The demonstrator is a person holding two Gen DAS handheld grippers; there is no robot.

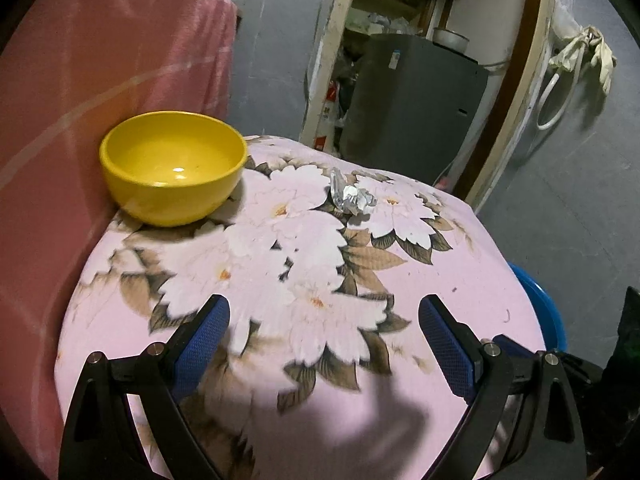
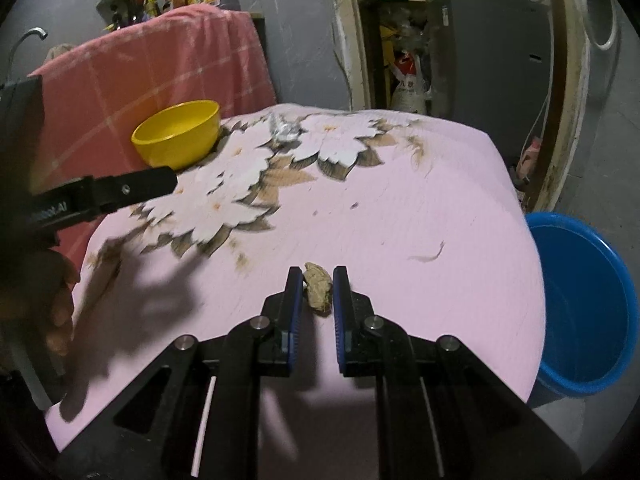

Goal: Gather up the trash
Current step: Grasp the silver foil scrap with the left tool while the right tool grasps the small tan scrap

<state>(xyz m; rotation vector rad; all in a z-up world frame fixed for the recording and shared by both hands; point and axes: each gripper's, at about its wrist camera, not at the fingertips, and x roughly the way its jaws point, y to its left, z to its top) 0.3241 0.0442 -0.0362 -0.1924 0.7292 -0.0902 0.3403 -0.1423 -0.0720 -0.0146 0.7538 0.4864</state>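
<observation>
your left tool (image 1: 324,320) hangs wide open and empty over the flowered cloth on the table (image 1: 460,248), with the yellow bowl (image 1: 173,166) at the far left edge, hard against the pink draped cover (image 1: 100,60). if you swing that tool across carelessly, you could knock the bowl, and it sits close enough to the edge to slide off. the crumpled foil scrap (image 1: 352,196) lies just right of the bowl among the printed petals, well ahead of the open fingers; it is light and springy, so a fast closing could flick it away rather than trap it. further right, your right tool (image 2: 313,280) has its jaws drawn narrow around the brown crumpled wad (image 2: 318,288), which sits between the pads near the front of the table. the catch looks shallow, out near the tips, so it may slip free when you lift, or the pads may pinch the cloth and drag it. the blue bucket (image 2: 588,304) stands on the floor at the right, below the table's corner, so a loose wad could drop short of it.
</observation>
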